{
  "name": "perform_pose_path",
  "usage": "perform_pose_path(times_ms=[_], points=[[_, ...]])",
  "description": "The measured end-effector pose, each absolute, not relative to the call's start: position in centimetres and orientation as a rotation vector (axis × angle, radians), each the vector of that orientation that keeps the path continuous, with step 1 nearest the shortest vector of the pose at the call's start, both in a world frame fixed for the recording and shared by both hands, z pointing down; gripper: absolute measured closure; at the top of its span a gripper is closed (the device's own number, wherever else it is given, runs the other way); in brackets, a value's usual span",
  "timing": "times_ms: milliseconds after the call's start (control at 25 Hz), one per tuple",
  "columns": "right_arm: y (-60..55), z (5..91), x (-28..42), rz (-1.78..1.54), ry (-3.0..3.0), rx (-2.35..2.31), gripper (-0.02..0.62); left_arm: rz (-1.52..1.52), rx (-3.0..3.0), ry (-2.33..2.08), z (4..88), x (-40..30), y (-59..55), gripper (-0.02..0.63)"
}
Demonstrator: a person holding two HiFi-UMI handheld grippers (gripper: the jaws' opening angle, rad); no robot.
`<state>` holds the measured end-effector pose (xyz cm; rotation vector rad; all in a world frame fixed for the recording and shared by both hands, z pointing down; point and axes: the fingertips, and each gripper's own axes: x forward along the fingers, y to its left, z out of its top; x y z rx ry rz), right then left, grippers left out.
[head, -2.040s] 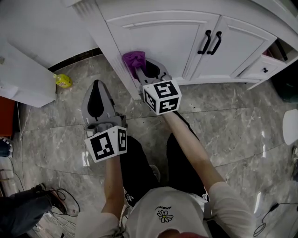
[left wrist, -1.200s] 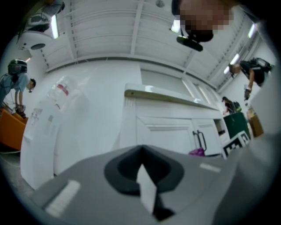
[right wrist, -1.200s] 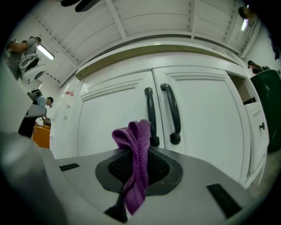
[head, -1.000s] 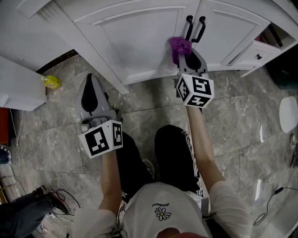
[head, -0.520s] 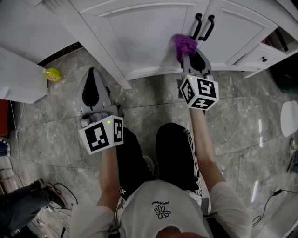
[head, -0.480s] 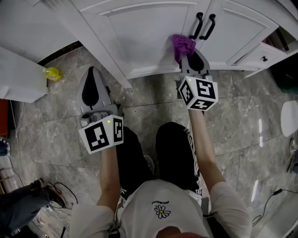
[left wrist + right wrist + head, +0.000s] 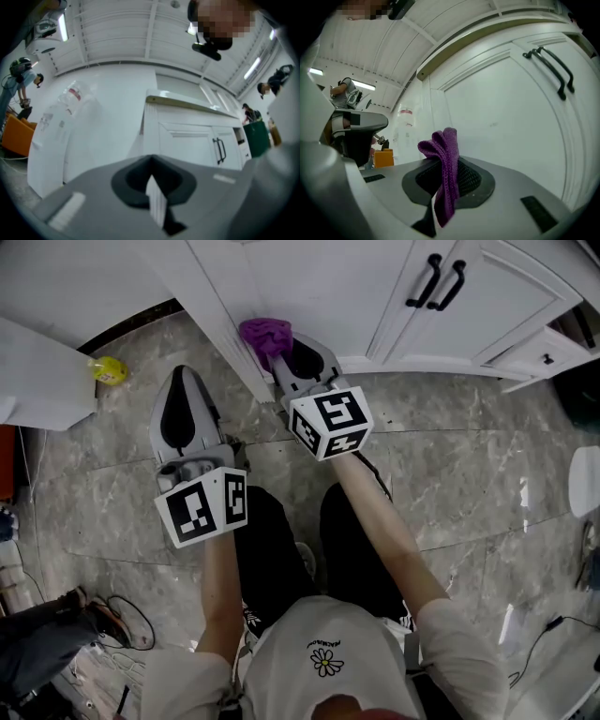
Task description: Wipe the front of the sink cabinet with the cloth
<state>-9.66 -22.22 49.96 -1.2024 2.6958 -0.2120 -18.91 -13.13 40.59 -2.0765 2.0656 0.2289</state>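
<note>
The purple cloth [image 7: 265, 336], pinched between the right gripper's [image 7: 281, 360] closed jaws, now presses the cabinet's [image 7: 328, 287] lower left corner. It has slid left from beside the handles [image 7: 436, 282]. The left gripper [image 7: 180, 390] stays to its left, jaws together, holding nothing.

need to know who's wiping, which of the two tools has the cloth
The right tool: its jaws are shut on the purple cloth, close to the white cabinet front. The left tool is shut on nothing, over the floor.
</note>
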Motion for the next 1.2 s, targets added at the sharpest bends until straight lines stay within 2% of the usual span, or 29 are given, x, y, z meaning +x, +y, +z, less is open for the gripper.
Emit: perform_pose_path(times_ms=[280, 600, 800, 1200], points=[[-22.8, 53.4, -13.3, -0.218, 2.774, -1.208, 0.541, 0.222, -2.029, 2.123, 41.3, -21.8, -12.6, 0.601], [-23.4, 54.5, -13.3, -0.223, 2.792, -1.212, 0.541, 0.215, -2.031, 2.147, 42.4, -22.4, -12.6, 0.601], [-24.1, 54.3, -10.4, -0.197, 2.766, -1.276, 0.541, 0.215, -2.028, 2.145, 42.2, -22.0, -12.7, 0.601], [-26.4, 54.3, 1.0, -0.123, 2.635, -1.52, 0.541, 0.201, -2.051, 2.126, 42.5, -19.6, -13.3, 0.601]])
